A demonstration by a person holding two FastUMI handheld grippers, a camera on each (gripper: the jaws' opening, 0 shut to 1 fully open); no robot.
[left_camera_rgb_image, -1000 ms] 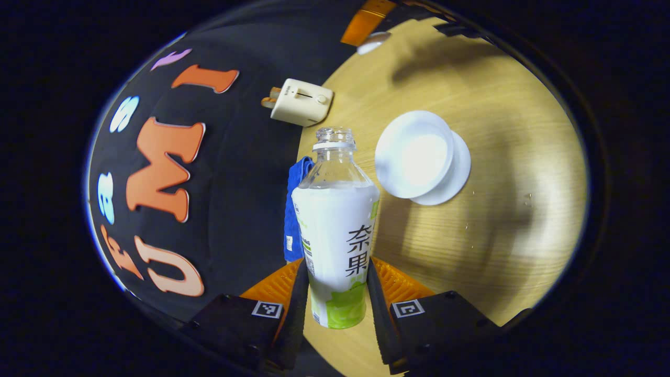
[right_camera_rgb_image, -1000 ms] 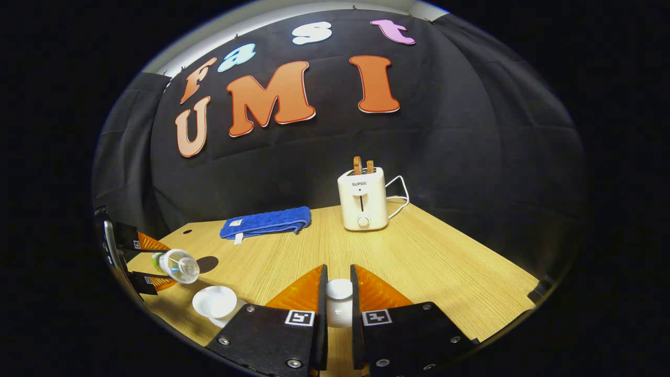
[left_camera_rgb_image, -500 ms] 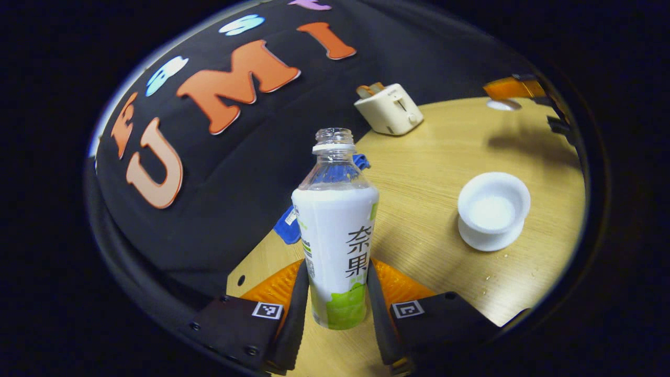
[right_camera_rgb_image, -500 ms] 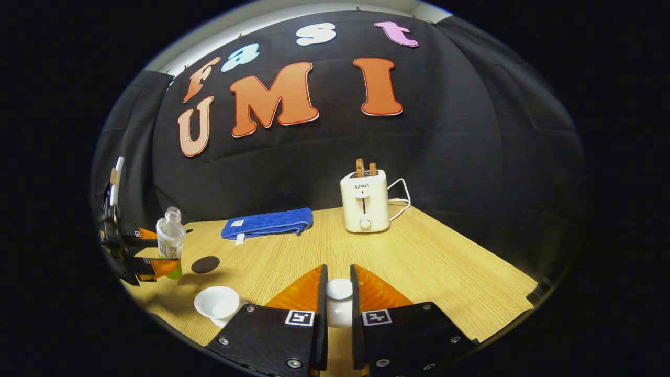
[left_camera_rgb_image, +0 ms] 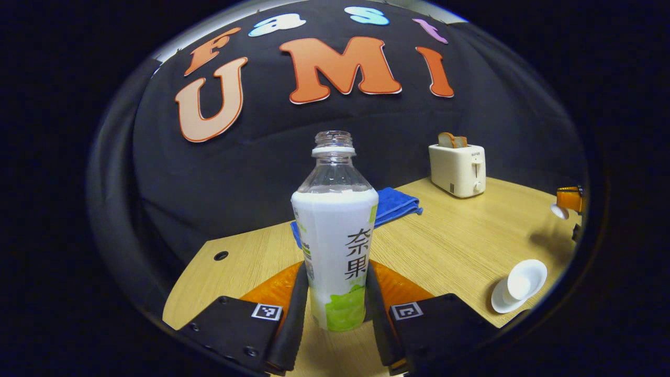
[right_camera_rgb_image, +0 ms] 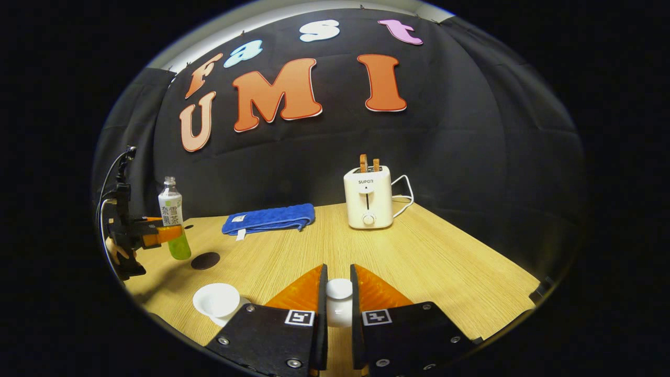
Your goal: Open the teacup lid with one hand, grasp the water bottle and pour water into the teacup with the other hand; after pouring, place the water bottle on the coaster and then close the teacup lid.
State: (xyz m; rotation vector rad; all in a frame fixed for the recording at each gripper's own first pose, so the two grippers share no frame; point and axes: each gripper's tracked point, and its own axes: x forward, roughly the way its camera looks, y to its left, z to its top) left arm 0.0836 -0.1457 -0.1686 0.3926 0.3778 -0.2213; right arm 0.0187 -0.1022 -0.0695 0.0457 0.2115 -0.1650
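in the right gripper view, at the far left edge, a hand holds the left gripper, whose jaws are closed on the lower part of the water bottle; the bottle stands upright and has no cap, held above the table. just right of it a dark round coaster lies flat on the table, bare, with the bottle beside it rather than over it as far as this angle tells. nearer the camera the open white teacup sits on its saucer. behind, a folded blue towel lies by the back wall, and further right stands a cream toaster with two slices of toast sticking up and a white cord trailing off its right side. at the bottom middle the right gripper has its jaws pressed on the white teacup lid, held up clear of the cup and to its right. in the left gripper view the bottle stands upright between that gripper's jaws, which clamp its lower body; the towel lies behind it, the toaster further right, the teacup low at the right edge, and the right gripper with the lid at the far right.
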